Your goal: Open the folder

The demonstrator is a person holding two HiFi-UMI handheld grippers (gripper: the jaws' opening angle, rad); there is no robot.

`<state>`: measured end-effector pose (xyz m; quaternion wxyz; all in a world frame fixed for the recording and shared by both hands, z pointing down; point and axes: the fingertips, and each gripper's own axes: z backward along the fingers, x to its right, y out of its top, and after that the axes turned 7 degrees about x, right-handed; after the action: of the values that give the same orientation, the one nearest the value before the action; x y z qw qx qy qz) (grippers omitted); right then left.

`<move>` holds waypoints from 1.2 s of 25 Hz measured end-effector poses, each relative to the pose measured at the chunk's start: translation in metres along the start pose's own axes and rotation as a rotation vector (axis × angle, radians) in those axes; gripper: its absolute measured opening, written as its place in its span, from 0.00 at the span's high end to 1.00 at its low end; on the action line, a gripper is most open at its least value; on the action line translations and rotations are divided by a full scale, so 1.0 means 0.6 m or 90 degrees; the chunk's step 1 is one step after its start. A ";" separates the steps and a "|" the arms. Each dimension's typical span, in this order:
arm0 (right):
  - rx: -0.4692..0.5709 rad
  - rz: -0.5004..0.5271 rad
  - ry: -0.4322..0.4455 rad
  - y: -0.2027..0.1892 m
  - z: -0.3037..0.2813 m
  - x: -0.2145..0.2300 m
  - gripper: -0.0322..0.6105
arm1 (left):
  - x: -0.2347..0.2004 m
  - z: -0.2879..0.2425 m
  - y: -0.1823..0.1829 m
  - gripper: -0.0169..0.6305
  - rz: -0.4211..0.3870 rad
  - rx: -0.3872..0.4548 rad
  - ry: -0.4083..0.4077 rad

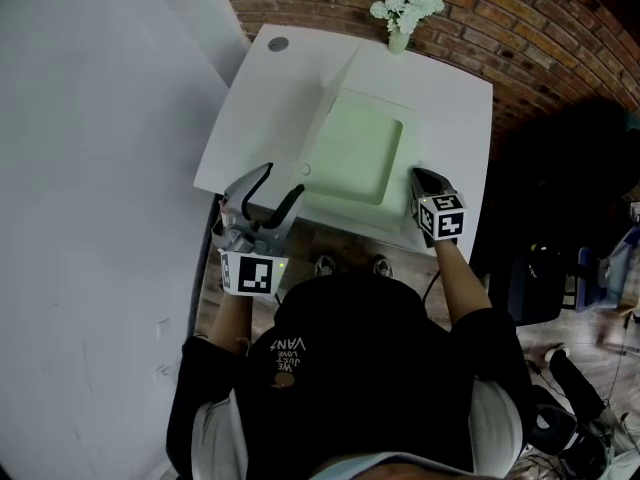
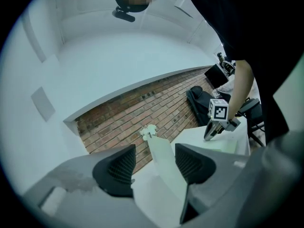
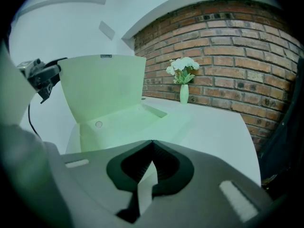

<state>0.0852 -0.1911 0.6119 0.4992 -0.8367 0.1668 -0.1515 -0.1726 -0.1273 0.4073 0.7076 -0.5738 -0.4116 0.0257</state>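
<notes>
The right tool (image 3: 151,143) has its tips pinched together, low over the white worktop (image 3: 223,127). Ahead, the pale green folder (image 3: 107,89) is open, flap upright. A flower vase (image 3: 184,93) stands at the worktop's far edge.

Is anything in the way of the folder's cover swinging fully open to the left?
Nothing visible does. Left of the raised cover nothing stands on the table; the flower vase stands at the far edge, out of the swing. The left gripper's open jaws flank the cover.

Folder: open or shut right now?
Open: the folder has its cover raised off the base, inside showing.
</notes>
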 end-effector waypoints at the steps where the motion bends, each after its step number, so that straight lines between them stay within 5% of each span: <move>1: 0.000 0.000 -0.001 0.000 0.000 0.000 0.95 | -0.007 0.003 -0.003 0.56 -0.002 -0.003 0.007; 15: -0.005 0.000 -0.030 0.001 -0.001 0.002 0.95 | -0.087 0.040 -0.056 0.56 -0.020 -0.033 0.077; 30: -0.011 0.010 -0.058 0.000 -0.001 0.004 0.95 | -0.157 0.086 -0.177 0.56 -0.024 -0.132 0.135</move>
<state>0.0871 -0.1925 0.6122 0.5003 -0.8456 0.1515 -0.1077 -0.3125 -0.1707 0.4440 0.6843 -0.6355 -0.3459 -0.0909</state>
